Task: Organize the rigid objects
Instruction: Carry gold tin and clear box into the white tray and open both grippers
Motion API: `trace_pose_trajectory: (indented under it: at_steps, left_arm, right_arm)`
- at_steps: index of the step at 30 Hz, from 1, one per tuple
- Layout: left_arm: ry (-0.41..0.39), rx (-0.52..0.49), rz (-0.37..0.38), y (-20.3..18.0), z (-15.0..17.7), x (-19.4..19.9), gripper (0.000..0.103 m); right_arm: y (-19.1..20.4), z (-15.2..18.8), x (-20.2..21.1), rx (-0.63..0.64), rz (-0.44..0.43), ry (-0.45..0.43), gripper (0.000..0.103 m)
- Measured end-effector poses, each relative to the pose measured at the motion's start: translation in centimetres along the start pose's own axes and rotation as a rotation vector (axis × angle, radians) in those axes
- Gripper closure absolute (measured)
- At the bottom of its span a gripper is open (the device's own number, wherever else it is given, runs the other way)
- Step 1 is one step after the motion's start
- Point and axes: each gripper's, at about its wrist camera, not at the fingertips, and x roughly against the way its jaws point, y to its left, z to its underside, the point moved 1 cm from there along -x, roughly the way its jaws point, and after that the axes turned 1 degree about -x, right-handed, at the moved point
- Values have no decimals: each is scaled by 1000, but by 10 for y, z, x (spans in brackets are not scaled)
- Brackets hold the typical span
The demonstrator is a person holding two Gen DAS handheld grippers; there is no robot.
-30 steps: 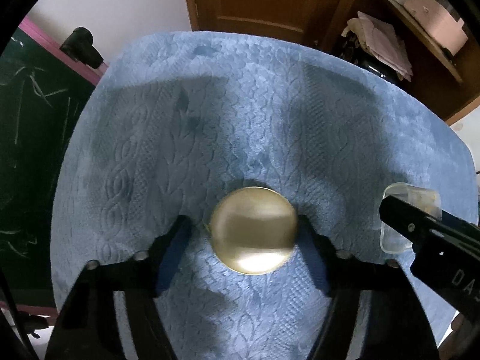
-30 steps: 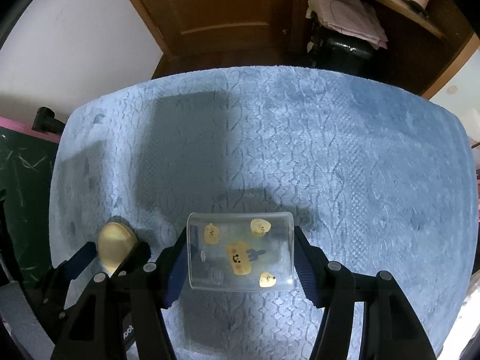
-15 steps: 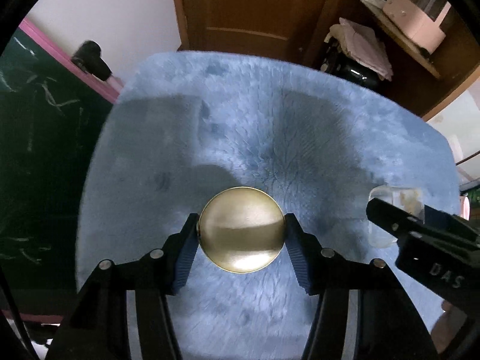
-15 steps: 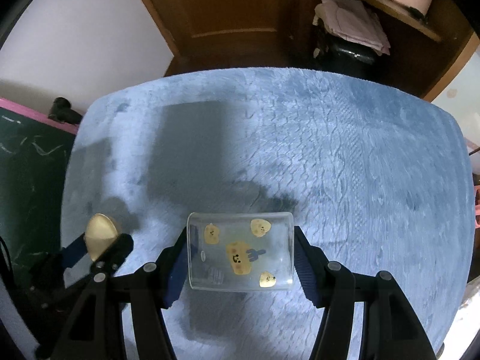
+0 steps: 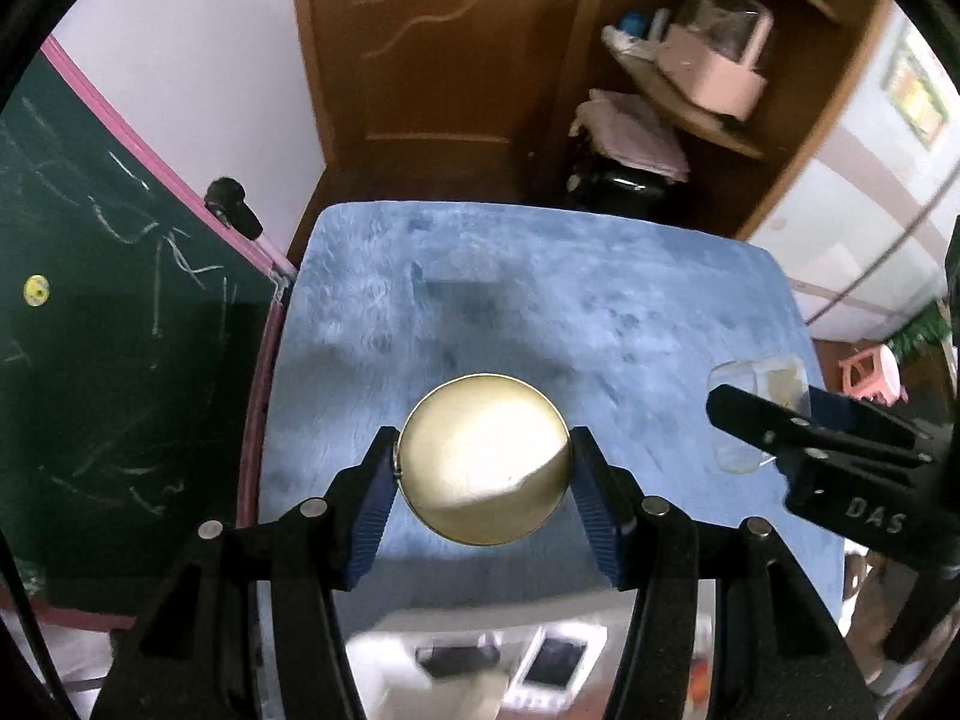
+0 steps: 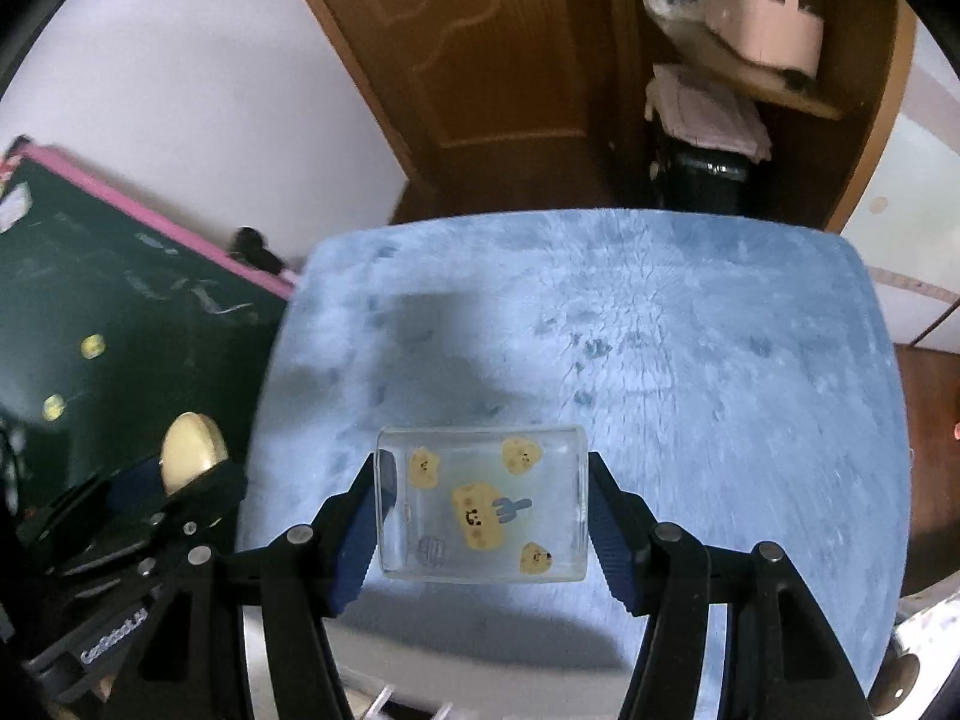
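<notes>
My left gripper [image 5: 483, 468] is shut on a round gold tin lid [image 5: 483, 459] and holds it high above the blue fleece-covered table [image 5: 600, 312]. My right gripper [image 6: 483, 510] is shut on a clear rectangular plastic box [image 6: 480, 504] printed with yellow cartoon figures, also held well above the table [image 6: 690, 360]. In the left wrist view the right gripper [image 5: 804, 438] and the clear box [image 5: 756, 378] show at the right. In the right wrist view the gold lid [image 6: 189, 444] and the left gripper show at the lower left.
A green chalkboard with a pink frame [image 5: 120, 324] stands along the table's left side. A brown door [image 5: 432, 60] and a wooden shelf with a pink appliance [image 5: 714, 72] are behind the table. A black pot [image 6: 702, 174] sits under the shelf.
Both grippers have risen and pulled back from the table with their objects. The left gripper closed onto the gold lid and lifted it off the cloth. The table looks smaller now.
</notes>
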Motion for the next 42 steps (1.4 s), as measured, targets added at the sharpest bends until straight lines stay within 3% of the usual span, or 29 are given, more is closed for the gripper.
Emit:
trace_pose_trajectory:
  at_steps: [6,13,24,29,42]
  left_arm:
    - [-2,-57,21,-2,50,38,44]
    - [24,-113,37,-6,105,54,44]
    - [99,-157,34,-9,175,37,44]
    - [125,-142,34,-10,193,27,44]
    - [226,-93,2,-17,213,-4,43]
  right_arm:
    - [11,60,61,13,3,-52,40]
    - [17,144,106,17,60,-61,40]
    - [10,250,92,-11,161,38,40]
    - [8,272,84,-11,193,60,40]
    - [4,281,50,43,202,154,40]
